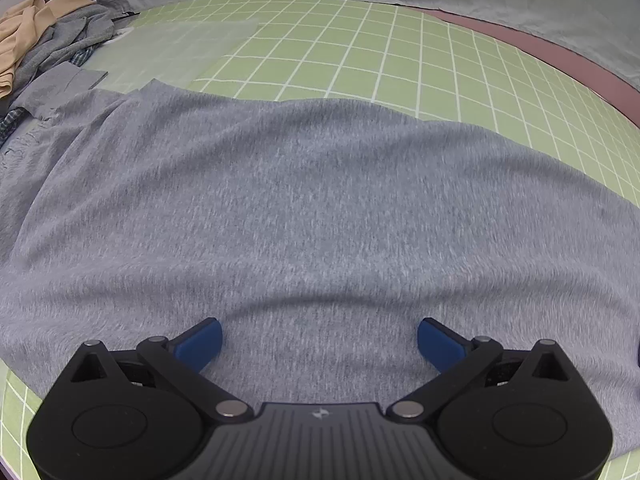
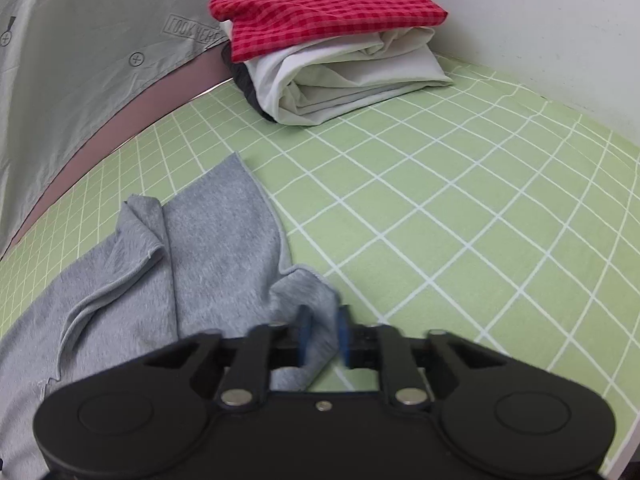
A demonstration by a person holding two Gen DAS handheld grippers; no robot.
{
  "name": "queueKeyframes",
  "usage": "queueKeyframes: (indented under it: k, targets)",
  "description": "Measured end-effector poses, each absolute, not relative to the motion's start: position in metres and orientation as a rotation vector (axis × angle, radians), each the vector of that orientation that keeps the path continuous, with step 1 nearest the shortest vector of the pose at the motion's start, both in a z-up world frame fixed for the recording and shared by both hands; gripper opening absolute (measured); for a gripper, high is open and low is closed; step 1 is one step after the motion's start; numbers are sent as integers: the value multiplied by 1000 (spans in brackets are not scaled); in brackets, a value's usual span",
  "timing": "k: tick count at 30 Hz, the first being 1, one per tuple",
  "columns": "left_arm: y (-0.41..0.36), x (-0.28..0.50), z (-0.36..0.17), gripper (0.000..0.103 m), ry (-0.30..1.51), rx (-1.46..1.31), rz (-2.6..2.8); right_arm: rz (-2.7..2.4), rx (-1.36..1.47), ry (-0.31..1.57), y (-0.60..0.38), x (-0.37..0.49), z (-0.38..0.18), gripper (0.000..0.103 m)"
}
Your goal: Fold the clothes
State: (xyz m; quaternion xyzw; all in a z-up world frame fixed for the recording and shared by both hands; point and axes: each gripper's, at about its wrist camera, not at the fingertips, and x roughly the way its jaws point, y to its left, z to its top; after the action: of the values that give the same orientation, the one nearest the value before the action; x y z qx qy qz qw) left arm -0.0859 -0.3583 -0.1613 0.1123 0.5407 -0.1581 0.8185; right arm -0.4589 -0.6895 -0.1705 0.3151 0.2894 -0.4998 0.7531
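Between the wide-spread blue pads of the left gripper (image 1: 320, 344) lies only flat fabric: a grey knit garment (image 1: 312, 208) spread across the tabletop (image 1: 360, 64), which is covered by a green mat with a white grid. These jaws are released and hold nothing; they hang just above the cloth, pointing steeply down. Far ahead of them and to their left sits a heap of unfolded clothes (image 1: 44, 48) in tan, grey and blue plaid, probably waiting their turn.

Pinched between the pads of the right gripper (image 2: 322, 340) is a bunched edge of the same grey garment (image 2: 208, 248). These jaws are clenched on that fold of cloth, and the fabric rises from the mat towards them in soft ridges, which suggests the edge is being lifted so it can be carried over the rest. Ahead of these jaws and slightly to their right, well apart from the grey cloth, stands a stack of folded clothes (image 2: 340, 64): a red checked piece on top, white beneath, something dark at the bottom. It looks like the place for finished items.
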Motion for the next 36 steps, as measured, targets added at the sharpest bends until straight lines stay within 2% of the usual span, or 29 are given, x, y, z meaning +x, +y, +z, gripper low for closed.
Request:
queueKeyframes:
  k: [3, 6, 10, 12, 14, 19, 29, 36]
  targets:
    - [-358, -86, -161, 103, 1152, 240, -338, -1107, 571, 621, -678, -457, -146, 1]
    - [-357, -86, -161, 103, 1149, 239, -338, -1136, 567, 608, -675, -473, -130, 1]
    - [-355, -86, -161, 103, 1151, 240, -342, -1173, 660, 740, -686, -482, -167, 3]
    - [-355, -86, -161, 103, 1151, 238, -339, -1199, 621, 768, -680, -477, -169, 20]
    - [-354, -85, -161, 103, 1151, 236, -336, -1205, 536, 759, -672, -466, -162, 46]
    - [-351, -88, -161, 103, 1165, 248, -342, -1134, 432, 743, -660, -420, -150, 49]
    - [-313, -100, -160, 103, 1172, 252, -337, -890, 306, 740, -607, -312, -143, 49]
    - [-305, -107, -161, 103, 1153, 298, -425, -803, 311, 762, -573, -278, -151, 50]
